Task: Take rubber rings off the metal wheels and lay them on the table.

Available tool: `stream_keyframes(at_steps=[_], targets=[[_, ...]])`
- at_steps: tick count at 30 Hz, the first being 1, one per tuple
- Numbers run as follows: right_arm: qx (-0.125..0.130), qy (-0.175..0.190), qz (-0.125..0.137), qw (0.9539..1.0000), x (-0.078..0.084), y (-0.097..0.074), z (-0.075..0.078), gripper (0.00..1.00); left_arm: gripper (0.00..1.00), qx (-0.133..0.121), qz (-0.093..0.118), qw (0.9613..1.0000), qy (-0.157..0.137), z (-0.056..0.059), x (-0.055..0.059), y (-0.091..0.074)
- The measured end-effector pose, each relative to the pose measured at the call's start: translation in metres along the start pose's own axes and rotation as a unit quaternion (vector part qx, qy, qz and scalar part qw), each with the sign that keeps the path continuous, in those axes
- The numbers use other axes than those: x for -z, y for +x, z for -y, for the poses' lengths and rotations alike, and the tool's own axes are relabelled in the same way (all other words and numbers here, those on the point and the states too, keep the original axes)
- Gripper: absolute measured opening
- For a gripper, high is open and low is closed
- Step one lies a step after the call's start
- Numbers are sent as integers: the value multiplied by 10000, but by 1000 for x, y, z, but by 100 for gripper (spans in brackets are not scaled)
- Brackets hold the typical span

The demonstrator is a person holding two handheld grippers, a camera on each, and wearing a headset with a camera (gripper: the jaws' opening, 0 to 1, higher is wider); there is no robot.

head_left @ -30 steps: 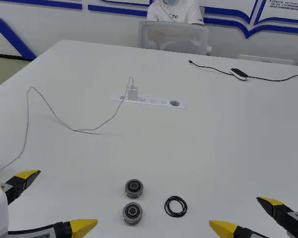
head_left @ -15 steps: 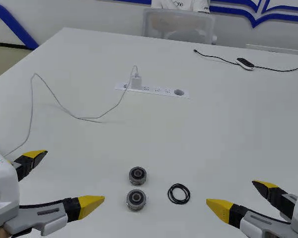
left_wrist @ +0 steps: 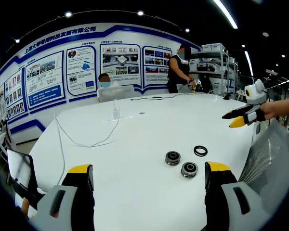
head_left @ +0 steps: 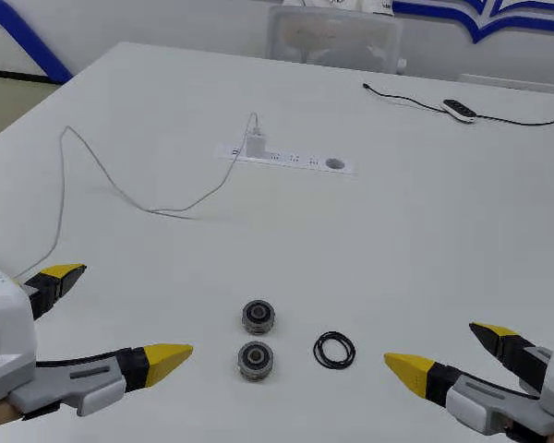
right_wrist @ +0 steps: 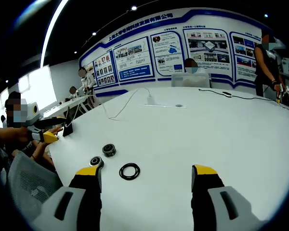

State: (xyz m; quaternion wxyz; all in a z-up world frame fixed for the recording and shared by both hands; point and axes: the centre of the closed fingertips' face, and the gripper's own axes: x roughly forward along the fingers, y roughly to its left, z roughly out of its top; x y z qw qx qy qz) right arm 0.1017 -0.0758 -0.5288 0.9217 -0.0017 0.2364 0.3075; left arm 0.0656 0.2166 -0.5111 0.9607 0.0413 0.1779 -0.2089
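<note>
Two small metal wheels lie on the white table: the far wheel (head_left: 258,316) (left_wrist: 172,157) (right_wrist: 109,149) and the near wheel (head_left: 256,359) (left_wrist: 189,169) (right_wrist: 96,161). Right of them lies a pair of black rubber rings (head_left: 334,350) (left_wrist: 200,150) (right_wrist: 129,171), stacked flat on the table. My left gripper (head_left: 120,318) (left_wrist: 147,174) hovers open at the lower left, well clear of the wheels. Open as well, my right gripper (head_left: 448,349) (right_wrist: 146,176) hovers at the lower right, with nothing between its yellow-tipped jaws.
A white power strip (head_left: 286,159) with a plugged charger sits mid-table, and its grey cable (head_left: 102,180) trails left. A black remote with cable (head_left: 459,110) lies far right. A grey chair (head_left: 332,37) stands at the far edge. People are in the room beyond the table.
The head camera has tilted down, so the table shifted up in view. Both grippers have risen further into view, still open. Wheels and rings have not moved.
</note>
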Motion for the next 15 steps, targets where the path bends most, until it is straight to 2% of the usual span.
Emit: stream_keyframes(at_steps=[15], targets=[[6, 82, 17, 10000, -2, 3, 1, 77, 97, 19, -18, 10000, -35, 0, 1, 2]])
